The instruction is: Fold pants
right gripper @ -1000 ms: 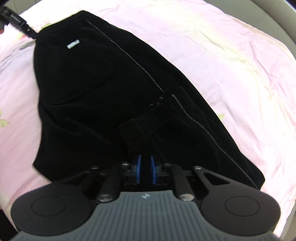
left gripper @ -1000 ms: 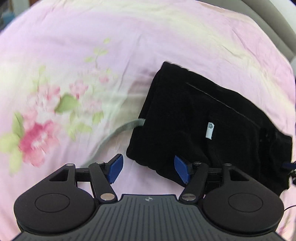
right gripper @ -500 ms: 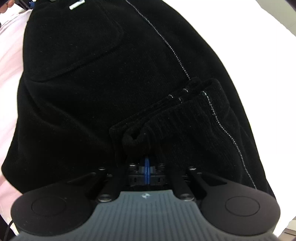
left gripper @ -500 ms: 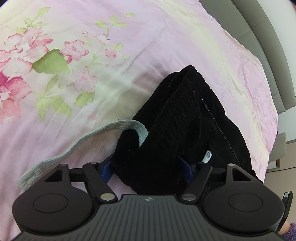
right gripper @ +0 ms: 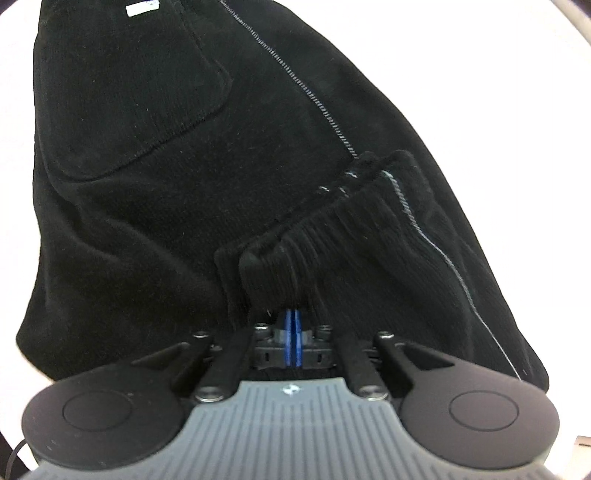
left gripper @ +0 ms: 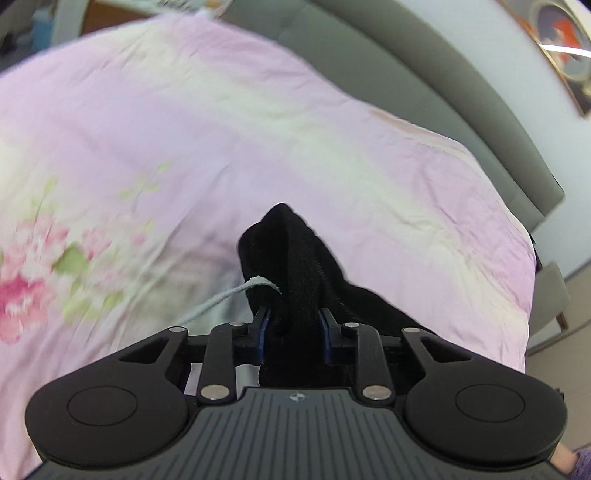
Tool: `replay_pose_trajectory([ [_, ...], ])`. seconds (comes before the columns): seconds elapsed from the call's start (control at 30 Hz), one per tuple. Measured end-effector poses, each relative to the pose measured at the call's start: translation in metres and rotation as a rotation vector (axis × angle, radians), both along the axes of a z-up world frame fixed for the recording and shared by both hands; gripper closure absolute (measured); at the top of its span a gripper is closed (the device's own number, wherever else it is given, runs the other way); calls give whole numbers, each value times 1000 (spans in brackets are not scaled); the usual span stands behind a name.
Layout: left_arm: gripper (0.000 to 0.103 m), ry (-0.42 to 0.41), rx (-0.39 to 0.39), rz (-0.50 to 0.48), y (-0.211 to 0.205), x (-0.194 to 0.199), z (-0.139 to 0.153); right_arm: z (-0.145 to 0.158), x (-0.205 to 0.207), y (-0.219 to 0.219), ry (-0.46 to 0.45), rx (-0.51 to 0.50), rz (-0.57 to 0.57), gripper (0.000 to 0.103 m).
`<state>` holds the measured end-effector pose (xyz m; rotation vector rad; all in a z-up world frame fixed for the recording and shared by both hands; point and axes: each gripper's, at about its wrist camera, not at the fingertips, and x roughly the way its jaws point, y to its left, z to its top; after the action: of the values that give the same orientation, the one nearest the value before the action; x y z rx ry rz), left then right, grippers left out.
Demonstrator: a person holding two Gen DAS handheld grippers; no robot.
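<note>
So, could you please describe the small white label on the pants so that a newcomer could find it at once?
Start with the black pants that fill the right wrist view. Go to their top left corner, just above the curved stitched edge of the patch pocket. The white label is a small bright rectangle there, the only solid white patch on the fabric, unlike the thin dashed side seam.

Bright, even daylight in the left wrist view; motion blur smearing the floral bedcover (left gripper: 110, 206), sharper near the lens. Blown out to plain white around the black pants (right gripper: 155, 192) in the right wrist view. Strong fisheye bending at all edges.
</note>
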<state>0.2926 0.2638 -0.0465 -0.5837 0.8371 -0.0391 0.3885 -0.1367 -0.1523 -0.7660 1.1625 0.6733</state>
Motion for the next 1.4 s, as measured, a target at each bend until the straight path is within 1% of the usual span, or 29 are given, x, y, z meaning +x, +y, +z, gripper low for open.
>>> replay_pose_trajectory([
  [0.03, 74, -20, 28, -22, -13, 2, 13, 5, -1, -6, 2, 12, -9, 100],
  [0.13, 75, -72, 99, -87, -51, 3, 51, 27, -13, -32, -10, 49, -36, 97],
  [0.2, 76, -104, 138, -129, -81, 5, 70, 37, -17, -50, -24, 79, -58, 95],
  [0.33, 77, -157, 208, -220, -144, 6, 102, 54, -33, -94, -29, 135, -109, 94],
  [0.47, 78, -203, 272, -328, -210, 2, 122, 58, -43, -137, -35, 170, -151, 94],
  [0.57, 78, -209, 347, -411, -262, 0, 124, 61, -57, -163, -36, 198, -174, 94],
  [0.63, 78, -201, 388, -474, -299, -1, 119, 62, -62, -180, -38, 211, -191, 94],
  [0.67, 80, -197, 401, -507, -316, -2, 114, 63, -63, -186, -40, 217, -200, 94],
  [0.73, 81, -174, 419, -568, -352, -2, 102, 60, -64, -195, -41, 224, -218, 94],
  [0.87, 81, -117, 476, -705, -415, -8, 57, 58, -72, -226, -35, 245, -265, 94],
  [0.93, 82, -76, 487, -763, -443, -15, 30, 56, -76, -238, -29, 251, -279, 94],
  [1.0, 84, -48, 494, -800, -461, -18, 7, 54, -80, -248, -21, 258, -284, 94],
  [1.03, 85, -38, 490, -820, -469, -19, -3, 51, -81, -250, -16, 262, -285, 94],
  [1.07, 97, -18, 464, -846, -475, -21, -11, 50, -82, -253, -10, 268, -288, 94],
  [1.1, 103, 6, 419, -862, -480, -20, -18, 48, -83, -255, -3, 274, -291, 94],
  [1.13, 103, 26, 391, -869, -484, -19, -24, 46, -84, -257, 2, 280, -292, 94],
  [1.2, 103, 50, 395, -888, -495, -20, -34, 43, -90, -264, 10, 291, -289, 92],
  [1.27, 103, 87, 378, -912, -499, -18, -44, 41, -91, -265, 21, 298, -288, 88],
  [1.33, 103, 93, 344, -939, -492, -18, -43, 40, -90, -263, 33, 305, -290, 86],
  [1.4, 98, 87, 327, -952, -477, -17, -34, 41, -89, -261, 40, 325, -313, 76],
])
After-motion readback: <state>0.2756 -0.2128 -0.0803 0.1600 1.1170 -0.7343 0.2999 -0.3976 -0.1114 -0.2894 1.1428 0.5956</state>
